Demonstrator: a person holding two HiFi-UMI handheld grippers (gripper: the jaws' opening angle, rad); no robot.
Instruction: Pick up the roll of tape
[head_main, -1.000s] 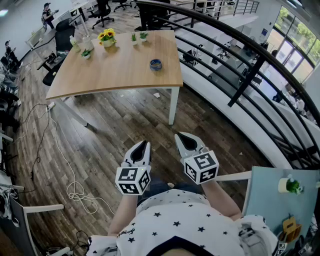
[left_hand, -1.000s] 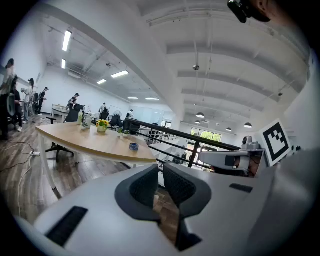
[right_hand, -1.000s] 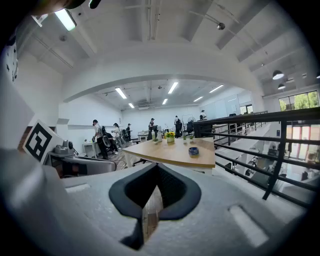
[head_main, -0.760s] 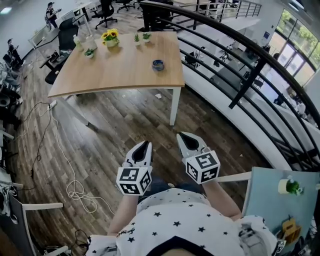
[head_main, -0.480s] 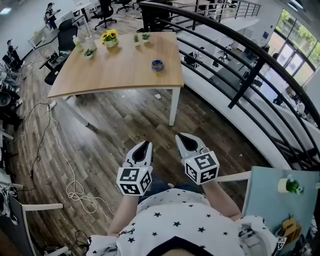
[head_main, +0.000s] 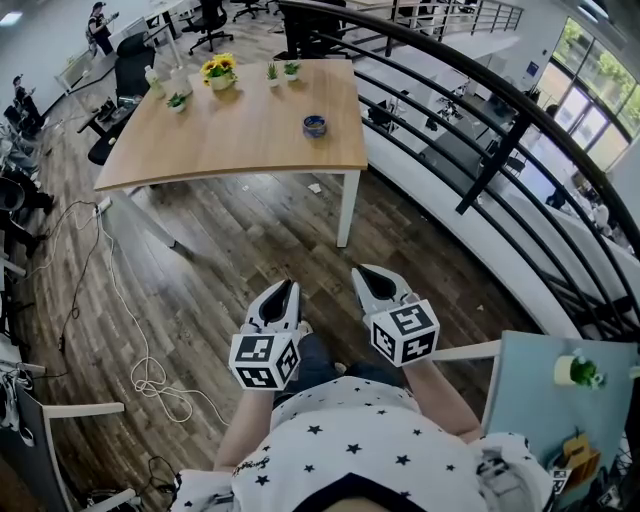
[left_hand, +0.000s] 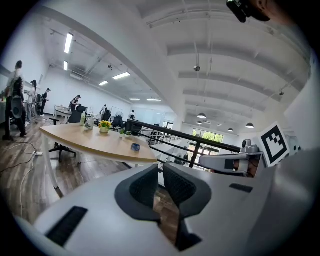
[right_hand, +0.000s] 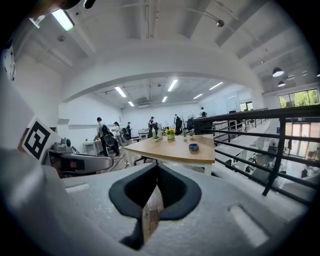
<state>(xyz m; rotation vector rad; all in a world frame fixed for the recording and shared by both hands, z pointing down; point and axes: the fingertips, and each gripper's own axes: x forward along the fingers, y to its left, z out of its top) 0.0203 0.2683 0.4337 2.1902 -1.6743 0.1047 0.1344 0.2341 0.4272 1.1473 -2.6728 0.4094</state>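
Observation:
A small blue roll of tape (head_main: 314, 126) lies near the right edge of a wooden table (head_main: 220, 140) far ahead of me. It also shows as a blue ring, the tape (left_hand: 135, 147), in the left gripper view and the tape (right_hand: 193, 147) in the right gripper view. My left gripper (head_main: 283, 291) and right gripper (head_main: 369, 275) hang side by side close to my body, well short of the table. Both are shut with nothing between their jaws.
A yellow flower pot (head_main: 217, 74) and small potted plants (head_main: 280, 72) stand at the table's far end. A black railing (head_main: 480, 120) runs along the right. Cables (head_main: 150, 375) lie on the wooden floor at left. Office chairs (head_main: 125, 70) and people stand beyond the table.

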